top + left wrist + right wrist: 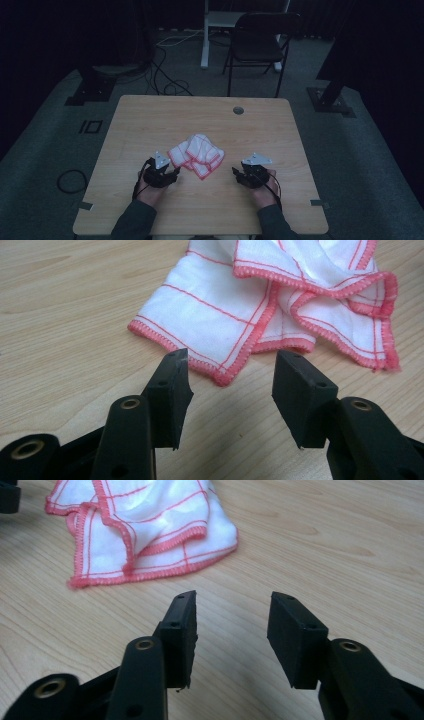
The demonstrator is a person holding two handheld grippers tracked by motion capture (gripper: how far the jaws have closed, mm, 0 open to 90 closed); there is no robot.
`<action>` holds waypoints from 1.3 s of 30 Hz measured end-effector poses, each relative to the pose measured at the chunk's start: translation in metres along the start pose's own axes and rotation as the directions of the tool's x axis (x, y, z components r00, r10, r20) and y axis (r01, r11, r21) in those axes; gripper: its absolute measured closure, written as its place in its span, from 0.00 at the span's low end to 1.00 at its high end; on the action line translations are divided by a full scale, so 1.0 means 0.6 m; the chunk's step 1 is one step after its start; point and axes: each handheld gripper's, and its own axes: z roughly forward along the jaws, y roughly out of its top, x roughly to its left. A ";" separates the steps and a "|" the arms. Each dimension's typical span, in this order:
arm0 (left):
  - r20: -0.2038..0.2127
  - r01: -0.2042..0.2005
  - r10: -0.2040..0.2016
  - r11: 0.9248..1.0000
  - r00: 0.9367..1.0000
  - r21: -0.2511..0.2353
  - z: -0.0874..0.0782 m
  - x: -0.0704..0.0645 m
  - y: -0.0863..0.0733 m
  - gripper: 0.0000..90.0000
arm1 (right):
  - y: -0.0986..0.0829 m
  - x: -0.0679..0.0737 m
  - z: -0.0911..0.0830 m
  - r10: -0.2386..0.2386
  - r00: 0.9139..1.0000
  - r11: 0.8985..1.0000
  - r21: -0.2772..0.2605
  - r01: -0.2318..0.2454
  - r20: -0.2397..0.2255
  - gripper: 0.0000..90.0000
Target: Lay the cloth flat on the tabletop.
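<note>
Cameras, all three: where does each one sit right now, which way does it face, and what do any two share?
High view: above the person's side, looking forward and down on the wooden table; forearms, left gripper, right gripper.
Left gripper view: rides the left gripper, low, facing the crumpled red-edged white cloth; open black jaws.
Right gripper view: rides the right gripper, facing the tabletop; open jaws.
Shared: all see the cloth.

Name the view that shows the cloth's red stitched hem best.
The left gripper view: the cloth lies close ahead of the open left gripper, hem stitches sharp. The right gripper view shows it farther off, at upper left. The high view shows it small and crumpled.
</note>
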 end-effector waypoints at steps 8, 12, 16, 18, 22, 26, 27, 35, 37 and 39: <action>-0.006 -0.004 0.004 1.000 1.000 0.025 0.010 0.004 -0.003 0.60 | 0.011 0.016 0.015 -0.032 0.999 0.999 0.001 0.032 -0.031 0.77; -0.016 -0.017 0.017 0.999 1.000 0.035 0.014 0.003 -0.003 0.62 | 0.015 0.024 0.022 -0.049 0.998 0.999 0.002 0.049 -0.042 0.81; -0.025 -0.029 0.030 0.999 0.999 0.043 0.020 0.001 -0.001 0.63 | 0.020 0.031 0.028 -0.059 0.997 0.998 0.003 0.060 -0.049 0.81; -0.027 -0.034 0.036 0.998 0.999 0.046 0.023 0.001 0.000 0.64 | 0.022 0.034 0.034 -0.057 0.997 0.998 0.005 0.058 -0.058 0.81; -0.030 -0.036 0.037 0.998 0.999 0.045 0.029 0.001 0.002 0.64 | 0.024 0.038 0.038 -0.054 0.997 0.999 0.005 0.055 -0.064 0.81; -0.015 -0.032 0.033 0.998 0.999 0.045 0.035 0.000 0.007 0.67 | 0.027 0.045 0.046 -0.057 0.996 0.998 0.006 0.058 -0.070 0.80; -0.012 -0.036 0.037 0.998 0.999 0.046 0.036 -0.001 0.009 0.67 | 0.027 0.045 0.046 -0.057 0.996 0.998 0.006 0.058 -0.070 0.80; -0.015 -0.039 0.040 0.998 0.999 0.059 0.047 -0.003 0.014 0.68 | 0.032 0.054 0.063 -0.063 0.994 0.998 0.013 0.064 -0.087 0.79; -0.015 -0.039 0.040 0.998 0.999 0.057 0.047 -0.002 0.014 0.68 | 0.033 0.056 0.068 -0.068 0.994 0.997 0.016 0.070 -0.089 0.79; -0.011 -0.039 0.040 0.998 0.999 0.059 0.047 -0.001 0.014 0.69 | 0.037 0.060 0.073 -0.075 0.993 0.997 0.020 0.077 -0.092 0.79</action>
